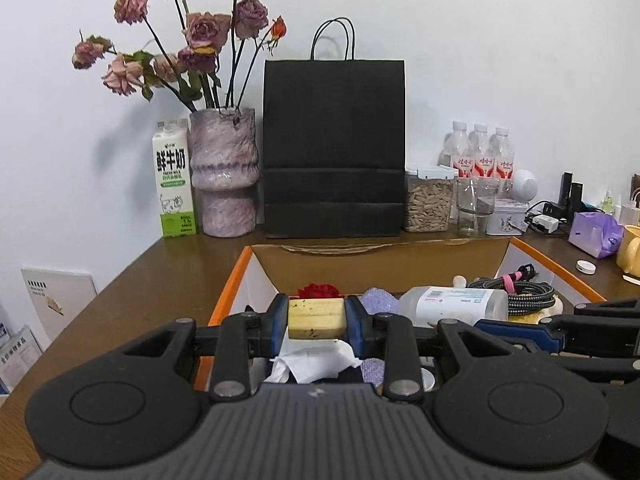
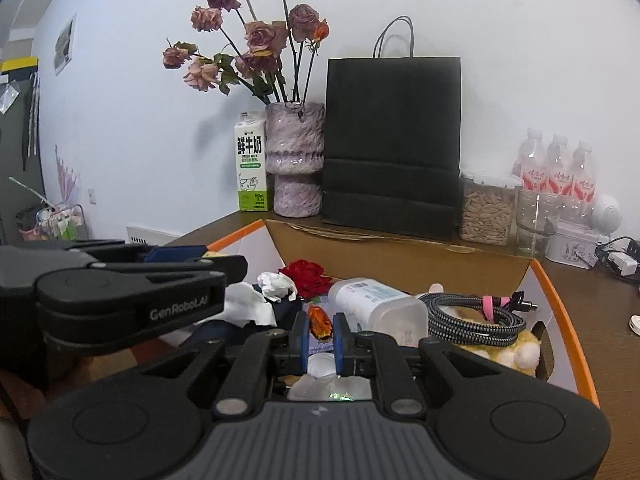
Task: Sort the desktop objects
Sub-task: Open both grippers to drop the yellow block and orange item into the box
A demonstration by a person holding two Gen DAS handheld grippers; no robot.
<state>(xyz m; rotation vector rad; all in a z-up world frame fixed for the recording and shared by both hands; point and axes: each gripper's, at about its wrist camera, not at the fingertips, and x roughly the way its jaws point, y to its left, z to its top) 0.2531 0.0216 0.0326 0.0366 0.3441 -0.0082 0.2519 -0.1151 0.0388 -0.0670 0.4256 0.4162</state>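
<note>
Yellowish and speckled, a block [image 1: 316, 317] sits pinched between the jaws of our left gripper [image 1: 316, 320], held above the open box [image 1: 230, 292] on the worktop [image 1: 160, 276]. Our right gripper [image 2: 321, 330] has its jaws nearly together on a small orange-and-dark thing [image 2: 320, 322]; most of it is hidden by the pads, so we cannot name it, perhaps a wrapped sweet. It too hangs over the box. Inside lie crumpled tissue [image 2: 276, 285], a red flower [image 2: 306, 276], a clear bottle [image 2: 376, 306] on its side, a coiled cable [image 2: 476, 316] and something yellow and fluffy [image 2: 516, 354] half buried beneath the cable. The near part of the box is blocked by our gripper bodies. Behind it stand a black bag [image 1: 334, 148], a vase [image 1: 224, 172] and a milk carton [image 1: 174, 178].
</note>
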